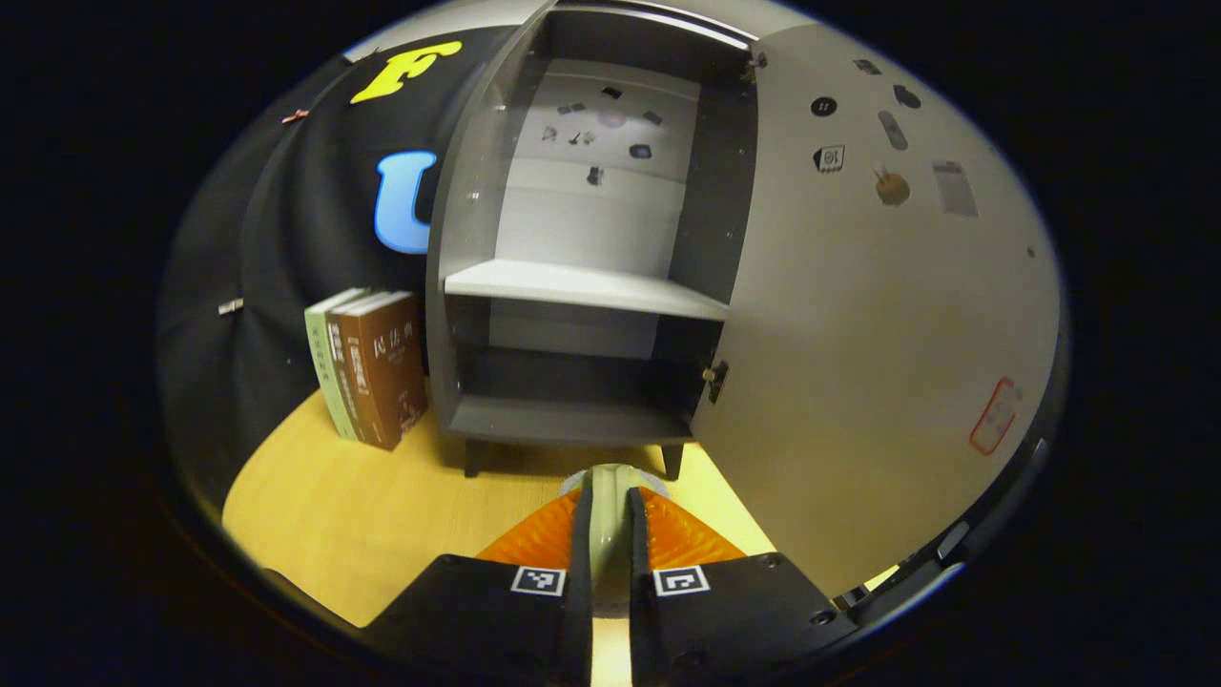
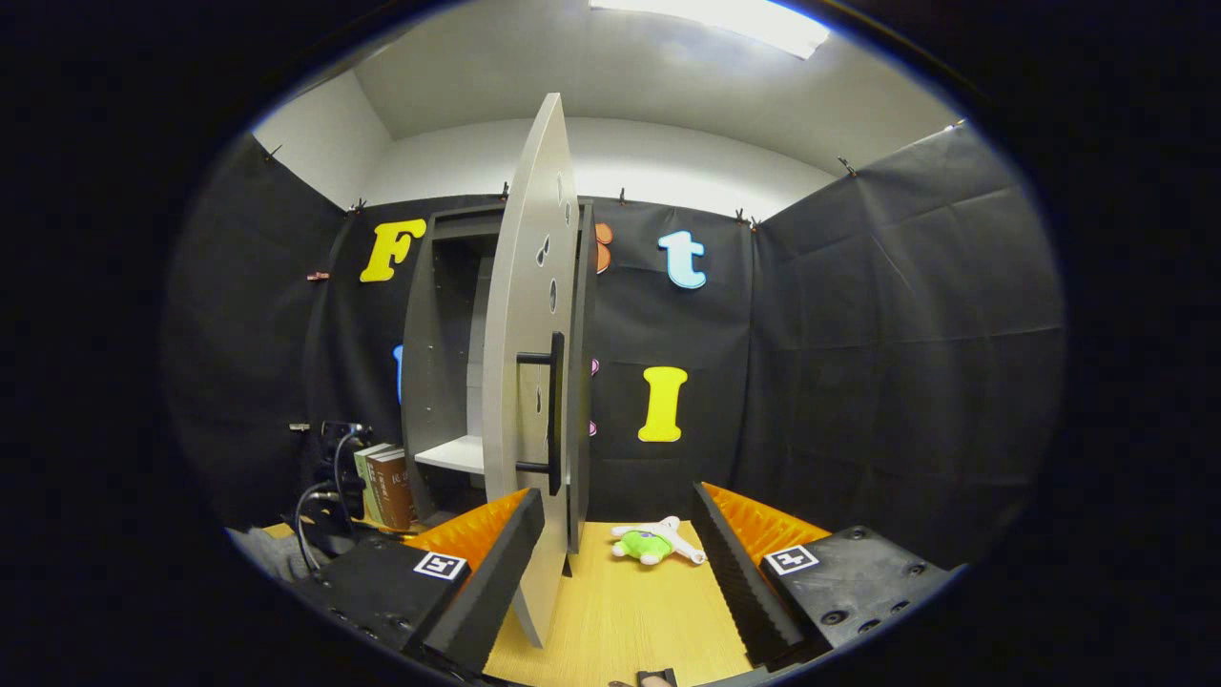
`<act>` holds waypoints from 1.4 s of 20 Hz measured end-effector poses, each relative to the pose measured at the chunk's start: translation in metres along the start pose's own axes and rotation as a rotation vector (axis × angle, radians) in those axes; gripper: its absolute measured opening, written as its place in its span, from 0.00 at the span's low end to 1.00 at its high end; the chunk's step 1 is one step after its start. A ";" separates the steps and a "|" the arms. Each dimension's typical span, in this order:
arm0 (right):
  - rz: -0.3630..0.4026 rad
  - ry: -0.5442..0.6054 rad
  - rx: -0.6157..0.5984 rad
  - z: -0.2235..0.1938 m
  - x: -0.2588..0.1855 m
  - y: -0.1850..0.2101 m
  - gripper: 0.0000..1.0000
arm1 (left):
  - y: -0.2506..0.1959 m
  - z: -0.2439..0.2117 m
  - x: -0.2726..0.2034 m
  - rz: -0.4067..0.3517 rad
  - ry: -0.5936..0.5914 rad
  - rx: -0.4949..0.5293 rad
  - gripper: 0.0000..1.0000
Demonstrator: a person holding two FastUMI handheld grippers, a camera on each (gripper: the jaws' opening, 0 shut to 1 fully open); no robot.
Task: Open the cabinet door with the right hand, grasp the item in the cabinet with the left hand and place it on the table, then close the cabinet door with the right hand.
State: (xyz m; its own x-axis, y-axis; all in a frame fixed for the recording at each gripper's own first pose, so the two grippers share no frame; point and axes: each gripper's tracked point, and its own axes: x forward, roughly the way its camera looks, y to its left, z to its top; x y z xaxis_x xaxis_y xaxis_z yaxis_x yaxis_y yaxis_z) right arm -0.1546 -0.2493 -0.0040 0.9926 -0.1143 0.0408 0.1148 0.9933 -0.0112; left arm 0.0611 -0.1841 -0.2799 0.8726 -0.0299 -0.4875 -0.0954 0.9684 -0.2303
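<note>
In the left gripper view, the left hand-held gripper (image 1: pixel 610 534) is pinching a pale green item (image 1: pixel 610 515) between its fingers, holding it over the counter (image 1: pixel 362 515) in front of the cabinet (image 1: pixel 572 286). The cabinet door (image 1: pixel 878 315) is standing wide open at the right, and some books (image 1: pixel 372 367) are leaning beside the cabinet's left wall. In the right gripper view, the right hand-held gripper (image 2: pixel 620 553) is hanging with its fingers spread, the door's edge sitting just beside its left finger (image 2: pixel 486 563), below the black handle (image 2: pixel 551 410). A small green and white toy (image 2: pixel 653 542) is lying on the counter farther back.
</note>
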 end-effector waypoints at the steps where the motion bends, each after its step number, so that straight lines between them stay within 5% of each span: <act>1: 0.000 -0.002 0.010 0.000 0.004 -0.003 0.97 | -0.002 -0.010 0.004 0.002 0.000 0.011 0.19; 15: 0.018 0.074 0.031 -0.040 0.030 -0.026 0.97 | 0.010 -0.144 0.045 0.074 0.083 -0.019 0.21; 22: 0.044 0.107 0.025 -0.051 0.038 -0.028 0.97 | 0.012 -0.167 0.056 0.110 0.113 -0.022 0.26; 28: 0.073 0.126 0.035 -0.059 0.044 -0.026 0.97 | 0.007 -0.169 0.057 0.074 0.154 -0.029 0.69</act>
State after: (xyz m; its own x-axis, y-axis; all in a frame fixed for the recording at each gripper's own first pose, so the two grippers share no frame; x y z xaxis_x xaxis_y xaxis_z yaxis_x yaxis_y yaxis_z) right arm -0.1112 -0.2809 -0.0604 0.9956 -0.0409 -0.0843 0.0431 0.9987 0.0255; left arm 0.0289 -0.2206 -0.4513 0.7791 0.0017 -0.6269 -0.1727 0.9618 -0.2121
